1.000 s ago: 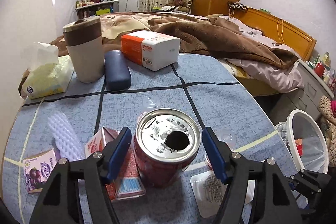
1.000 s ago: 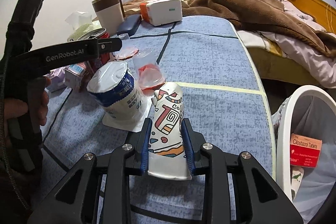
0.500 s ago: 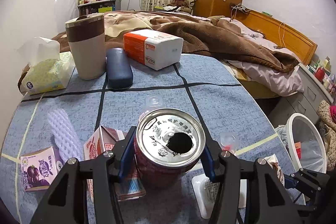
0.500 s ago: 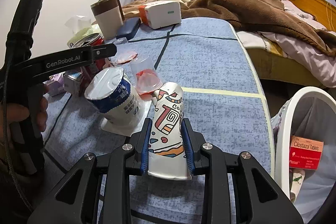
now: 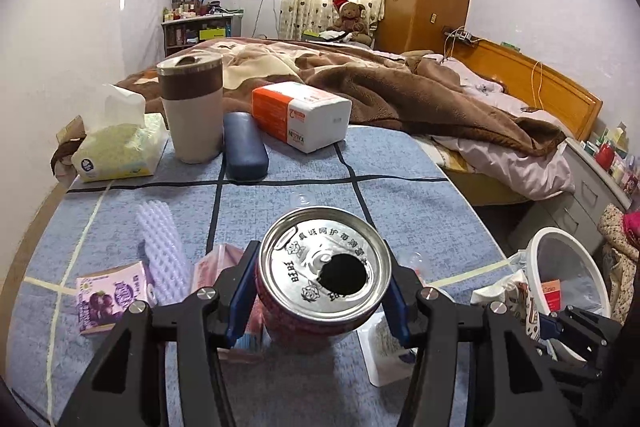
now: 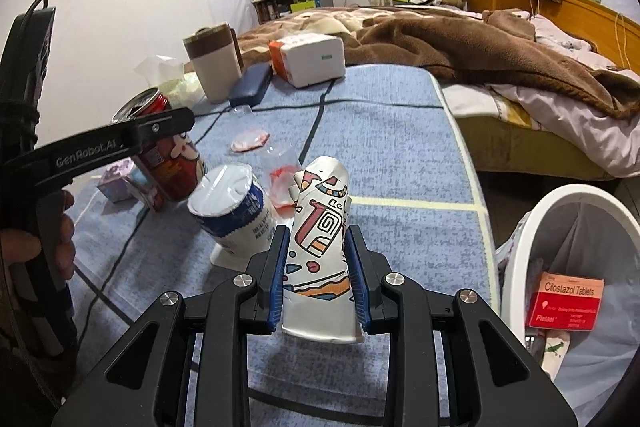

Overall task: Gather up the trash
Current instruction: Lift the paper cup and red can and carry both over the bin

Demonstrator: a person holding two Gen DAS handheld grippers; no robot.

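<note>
- While both tongs are loaded, left tongs (image 5: 320, 291) clench a red drink can (image 5: 320, 287), tilted, its opened top facing the camera, above the counter (image 5: 400, 195).
- Right tongs (image 6: 316, 267) grip a flattened patterned paper cup (image 6: 320, 239) near the counter's edge.
- White waste bin (image 6: 592, 203) beside the counter holds a Cilostazol tablet box (image 6: 566, 301).
- Yogurt cup (image 6: 232, 211) rests on the counter just left of the paper cup.

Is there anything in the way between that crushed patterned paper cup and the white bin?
Nothing visible. The right gripper holds the crushed patterned paper cup above bare blue tablecloth; the white trash bin stands open just past the table's right edge.
</note>
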